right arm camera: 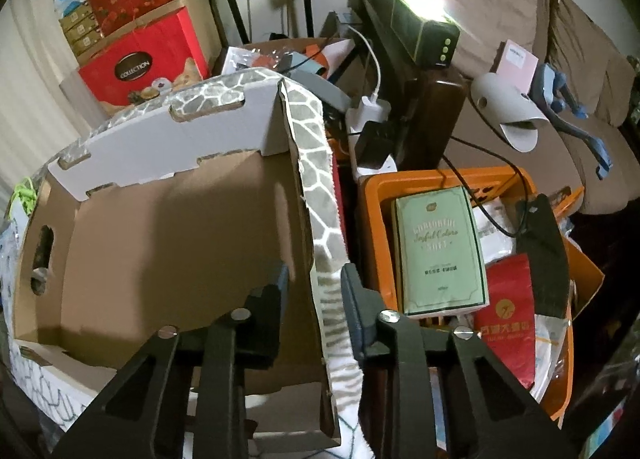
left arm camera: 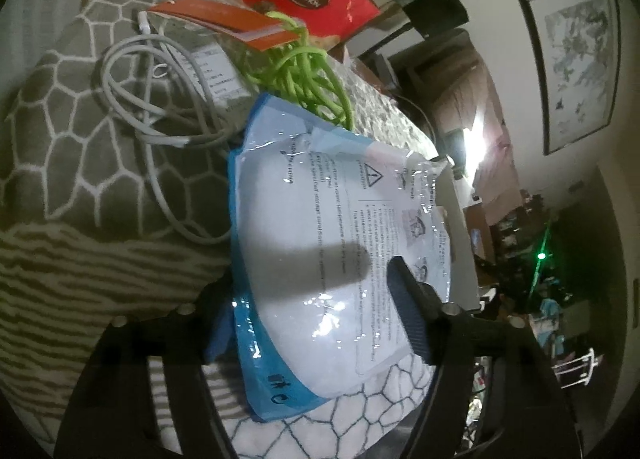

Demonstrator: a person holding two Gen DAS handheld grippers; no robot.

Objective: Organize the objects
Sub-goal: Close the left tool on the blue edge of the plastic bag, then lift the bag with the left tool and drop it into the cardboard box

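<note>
Left wrist view: the left gripper (left arm camera: 316,299) straddles a blue-edged plastic packet (left arm camera: 320,243) lying on a grey patterned cloth (left arm camera: 80,147), its 2 fingers on either side of the packet; whether the pads press it I cannot tell. At 11 o'clock from the packet lies a coiled grey cable (left arm camera: 156,99), at 12 o'clock a green cord (left arm camera: 308,71).

Right wrist view: the right gripper (right arm camera: 314,291) pinches the cloth-draped side wall of an open cardboard box (right arm camera: 168,235). At 3 o'clock stands an orange bin (right arm camera: 372,219) holding a green box (right arm camera: 440,251).
</note>
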